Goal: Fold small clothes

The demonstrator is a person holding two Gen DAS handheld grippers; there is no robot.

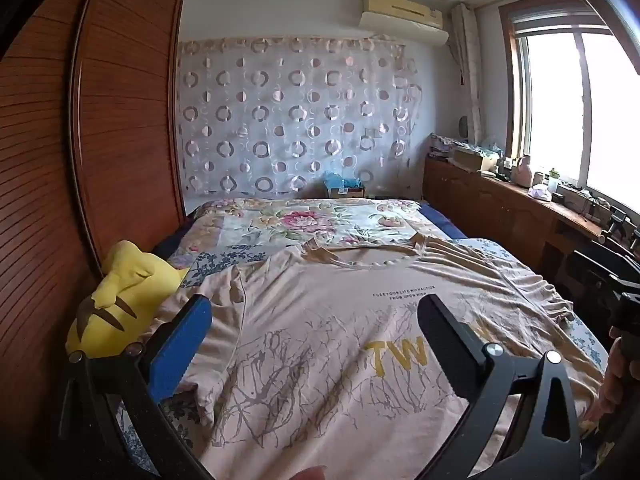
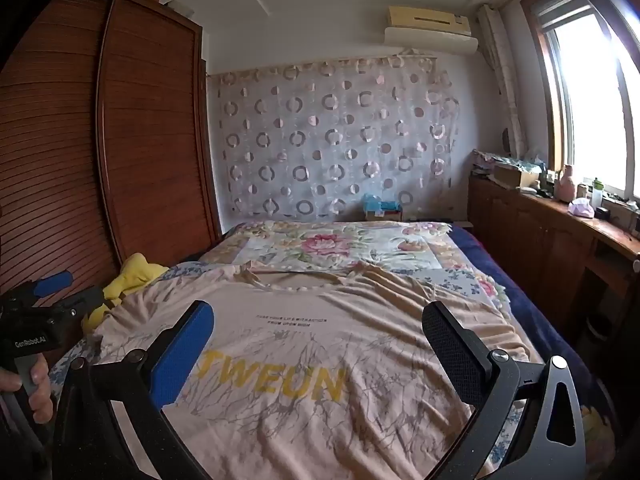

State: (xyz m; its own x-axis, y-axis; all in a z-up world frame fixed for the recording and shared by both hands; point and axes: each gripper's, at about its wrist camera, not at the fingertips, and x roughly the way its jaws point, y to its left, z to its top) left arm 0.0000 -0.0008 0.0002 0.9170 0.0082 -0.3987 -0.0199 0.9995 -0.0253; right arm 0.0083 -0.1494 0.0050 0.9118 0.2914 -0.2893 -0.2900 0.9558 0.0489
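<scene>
A beige T-shirt [image 1: 340, 320] [image 2: 320, 340] with yellow letters and a grey branch print lies spread face up on the bed, its neckline toward the far wall. My left gripper [image 1: 316, 320] hovers open above the shirt's lower left part, nothing between its fingers. Over the shirt's lower middle my right gripper [image 2: 318, 328] is open too, jaws wide and empty. In the right wrist view the left gripper's body [image 2: 44, 312] shows at the left edge, held by a hand.
A floral bedspread [image 1: 304, 224] covers the bed. A yellow plush toy [image 1: 120, 292] lies at the bed's left edge beside the wooden wardrobe [image 1: 120, 120]. A cluttered wooden sideboard [image 2: 560, 232] runs under the window on the right.
</scene>
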